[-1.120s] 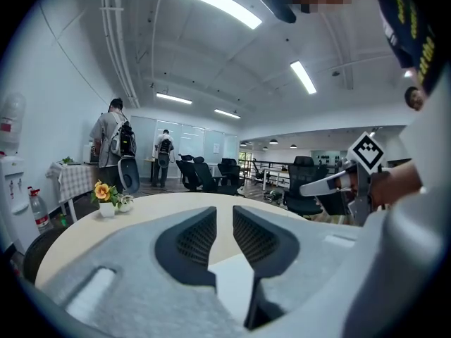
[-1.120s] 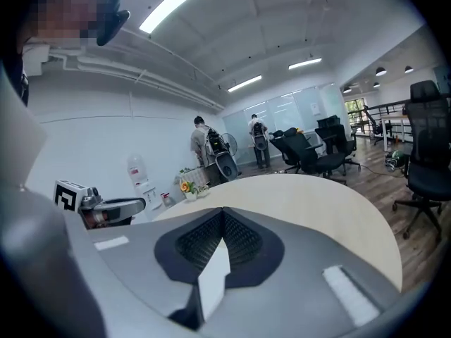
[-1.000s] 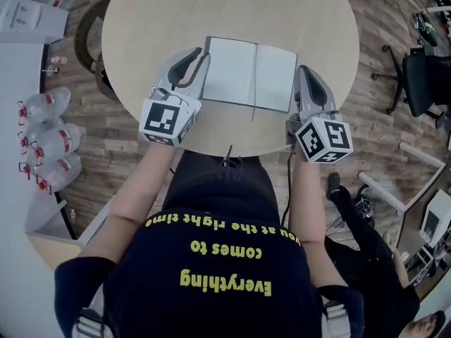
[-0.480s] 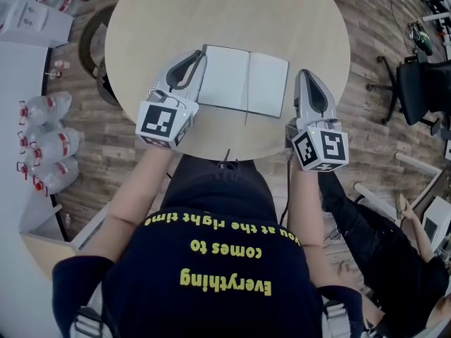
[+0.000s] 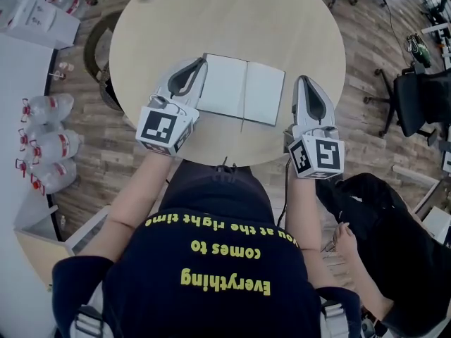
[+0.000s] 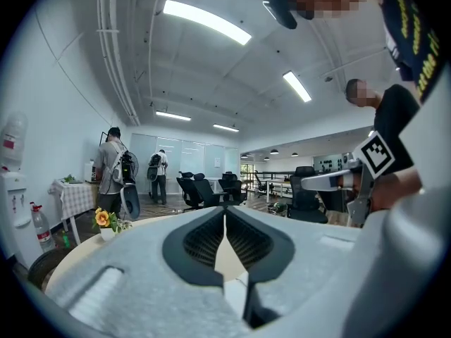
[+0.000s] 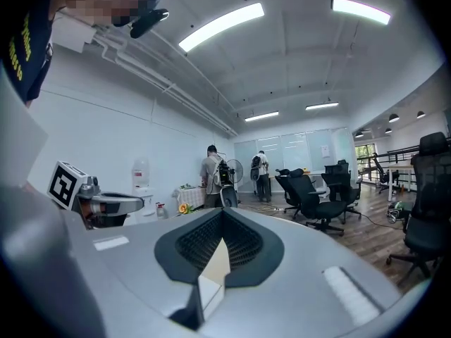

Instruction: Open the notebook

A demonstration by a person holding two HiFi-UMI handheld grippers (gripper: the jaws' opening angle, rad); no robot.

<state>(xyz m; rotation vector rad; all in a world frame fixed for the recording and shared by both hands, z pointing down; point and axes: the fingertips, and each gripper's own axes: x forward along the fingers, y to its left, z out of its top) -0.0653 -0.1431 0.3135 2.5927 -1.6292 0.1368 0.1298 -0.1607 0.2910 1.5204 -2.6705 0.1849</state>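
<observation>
Shows notebook (image 5: 243, 89) already spread open, flat on round table (image 5: 232, 20), toward near edge, blank white pages up. Puts left gripper (image 5: 201, 63) at left page's outer edge, over it or touching, can't tell which. Puts right gripper (image 5: 304, 82) just beside right page, apart from it. In left gripper view: jaws just been closing, now pressed together, nothing between. Same in right gripper view: pinched together, empty.

Handling, as a judgement:
- Light and thin, with floppy pages over a somewhat stiffer cover.
- Likely to slide on the smooth tabletop if pushed sideways.
- Easy to crease or tear single sheets.
- Best to pinch cover plus a few pages at an outer edge, away from the spine, or slip one jaw under a free corner.
- Would need counter-pressure on the opposite half to stop it skating.

Looks done as far as the task goes: both halves lying flat, no springing back visible.
</observation>
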